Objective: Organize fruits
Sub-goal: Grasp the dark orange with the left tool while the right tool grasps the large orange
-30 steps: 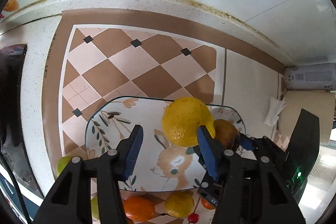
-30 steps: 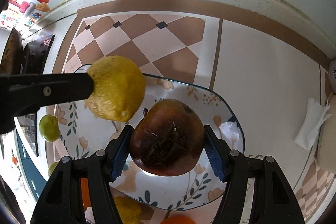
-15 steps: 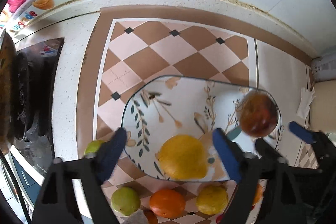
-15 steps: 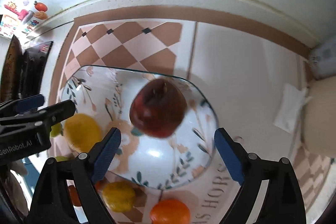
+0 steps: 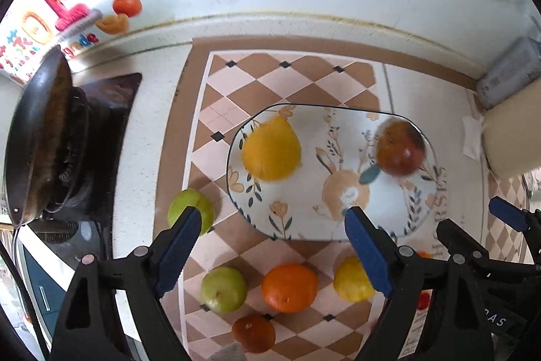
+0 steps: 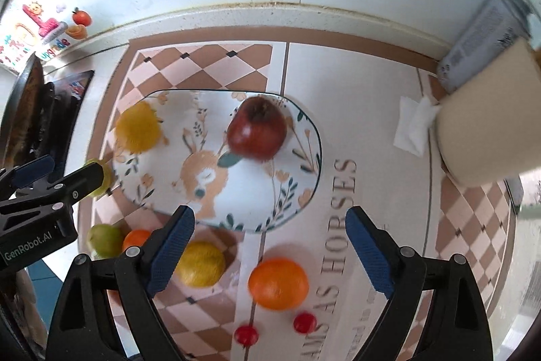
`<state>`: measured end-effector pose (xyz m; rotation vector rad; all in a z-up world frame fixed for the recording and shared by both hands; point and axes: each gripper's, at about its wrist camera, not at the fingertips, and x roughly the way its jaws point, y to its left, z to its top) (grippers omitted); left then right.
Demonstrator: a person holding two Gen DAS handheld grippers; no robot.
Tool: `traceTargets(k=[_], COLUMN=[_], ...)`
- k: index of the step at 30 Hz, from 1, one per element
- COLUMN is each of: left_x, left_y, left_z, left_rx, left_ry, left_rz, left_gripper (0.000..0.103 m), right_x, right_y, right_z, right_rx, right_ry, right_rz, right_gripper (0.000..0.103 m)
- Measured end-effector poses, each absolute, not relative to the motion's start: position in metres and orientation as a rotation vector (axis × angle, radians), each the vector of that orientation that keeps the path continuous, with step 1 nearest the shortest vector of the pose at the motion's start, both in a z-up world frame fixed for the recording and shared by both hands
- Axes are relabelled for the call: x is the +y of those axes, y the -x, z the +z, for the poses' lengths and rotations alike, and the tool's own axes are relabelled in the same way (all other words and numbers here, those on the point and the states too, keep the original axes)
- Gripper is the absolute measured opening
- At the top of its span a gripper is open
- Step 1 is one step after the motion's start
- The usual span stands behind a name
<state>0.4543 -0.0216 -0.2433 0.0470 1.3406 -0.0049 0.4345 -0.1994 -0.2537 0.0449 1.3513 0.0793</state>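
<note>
Fruit is split: 2 pieces sit on the plate (image 5: 333,225), the rest below it. Both grippers, left (image 5: 274,251) and right (image 6: 270,247), are held apart, empty. The orange (image 6: 278,283) should be straddled squarely before closing.

Red apple (image 5: 400,147) motion-blurred, green fruit (image 6: 98,177) half hidden behind left tongs (image 6: 52,173)

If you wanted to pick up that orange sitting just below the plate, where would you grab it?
Around its widest middle, coming straight down from above. The orange is round, so the fingers should close on opposite sides at the fattest part. It sits alone on the mat, with the lemon to its left and the plate behind, both apart from it. The open right gripper is nearest.
</note>
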Motion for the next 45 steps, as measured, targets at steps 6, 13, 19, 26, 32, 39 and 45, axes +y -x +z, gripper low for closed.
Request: traceTargets(k=[6,13,19,26,32,39,45], left_x=[-0.020,-0.011,-0.004,0.003,0.019,0.027,0.022], left_y=[-0.418,-0.387,-0.370,-0.361,-0.364,-0.358,-0.343], left_z=[-0.212,-0.179,-0.158,-0.150,-0.197,-0.274,-0.300], left_rx=[1.283,1.203,1.152,1.144,1.244,1.429,1.495], left_ry=[-0.068,-0.071,-0.073,-0.044,-0.050,-0.020,-0.036], left_rz=[-0.025,-0.023,-0.032,-0.039,0.027,0.074,0.083], left_gripper=[0.087,0.087,0.087,0.087,0.101,0.101,0.101], right_x=[-0.193,-0.191,-0.188,-0.187,-0.223,-0.245,-0.243], right_y=[-0.401,-0.367,-0.348,-0.335,-0.346,-0.368,-0.378], right_z=[-0.219,-0.182,-0.160,-0.160,-0.228,-0.335,-0.368], right_rx=[1.292,1.222,1.187,1.181,1.293,1.476,1.495], right_ry=[-0.074,-0.085,-0.133,-0.226,-0.283,-0.329,-0.348], right_rz=[0.066,0.030,0.033,0.060,-0.039,-0.066,-0.009], right_gripper=[0.093,0.093,0.093,0.093,0.093,0.093,0.091])
